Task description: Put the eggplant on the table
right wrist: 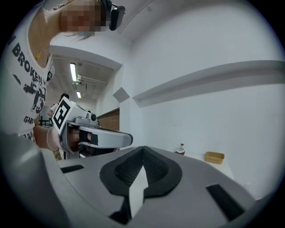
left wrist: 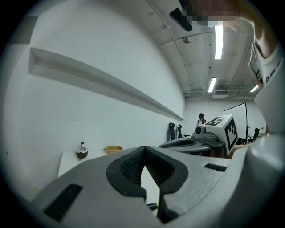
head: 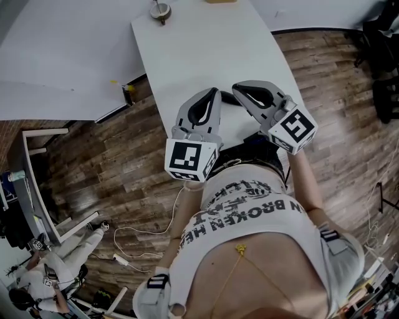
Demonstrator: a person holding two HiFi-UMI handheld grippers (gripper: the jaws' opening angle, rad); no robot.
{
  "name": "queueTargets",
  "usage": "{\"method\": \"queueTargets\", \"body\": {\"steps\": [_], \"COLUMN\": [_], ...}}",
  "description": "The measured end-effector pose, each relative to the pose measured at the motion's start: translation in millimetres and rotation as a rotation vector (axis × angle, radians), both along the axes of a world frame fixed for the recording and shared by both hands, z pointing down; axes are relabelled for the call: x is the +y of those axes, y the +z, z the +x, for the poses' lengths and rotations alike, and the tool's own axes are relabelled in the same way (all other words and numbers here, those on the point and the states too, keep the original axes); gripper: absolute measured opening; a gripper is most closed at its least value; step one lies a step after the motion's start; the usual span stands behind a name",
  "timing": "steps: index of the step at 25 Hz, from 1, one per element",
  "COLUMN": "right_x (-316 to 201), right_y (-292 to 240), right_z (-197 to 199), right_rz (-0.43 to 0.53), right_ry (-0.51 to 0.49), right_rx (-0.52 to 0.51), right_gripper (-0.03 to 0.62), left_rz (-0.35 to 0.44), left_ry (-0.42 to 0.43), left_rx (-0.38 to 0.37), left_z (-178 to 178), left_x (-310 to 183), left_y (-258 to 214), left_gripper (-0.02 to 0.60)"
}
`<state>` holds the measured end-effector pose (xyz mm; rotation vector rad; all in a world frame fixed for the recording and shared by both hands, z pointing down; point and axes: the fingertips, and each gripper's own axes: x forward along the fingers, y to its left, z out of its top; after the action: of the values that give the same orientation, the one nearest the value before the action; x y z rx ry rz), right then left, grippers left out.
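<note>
Eggplant is nowhere visible; left tongs (head: 211, 95) and right tongs (head: 242, 92) are both closed, empty, so locate it before reaching over the desk (head: 206, 50).

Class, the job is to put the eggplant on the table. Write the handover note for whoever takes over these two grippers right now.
Left gripper: shut, nothing between its jaws.
Right gripper: shut, also empty.
Both are held close to the person's chest, tips over the near end of the white table.
Eggplant: in no view. A small round dish and a tan box stand at the table's far end.
Done: no eggplant lies on the visible tabletop.
Left: find the eggplant, grasp it, set it on the table.
</note>
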<state>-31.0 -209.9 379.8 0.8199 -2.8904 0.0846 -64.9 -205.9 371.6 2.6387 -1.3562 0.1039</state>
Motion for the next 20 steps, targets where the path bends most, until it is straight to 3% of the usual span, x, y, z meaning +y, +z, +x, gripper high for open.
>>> {"method": "queueTargets", "body": {"steps": [6,13,20], "right_x": [3,3,3], "right_y": [-27,-41,-43], "right_z": [0,-7,-6], "right_rz": [0.061,0.087,0.093], "right_ry": [0.015,0.0,-0.004], "right_rx": [-0.064,-0.069,-0.072], "right_gripper": [0.008,0.008,0.008], "left_rz": [0.053,0.092,0.083], "left_ry": [0.0,0.006,0.0], "left_rx": [0.007,0.015,0.007], "left_z": [3,2,1], "left_x": [1,-2,0], "left_y": [-19,-34,-30], "left_gripper": [0.006,0.006,0.006]}}
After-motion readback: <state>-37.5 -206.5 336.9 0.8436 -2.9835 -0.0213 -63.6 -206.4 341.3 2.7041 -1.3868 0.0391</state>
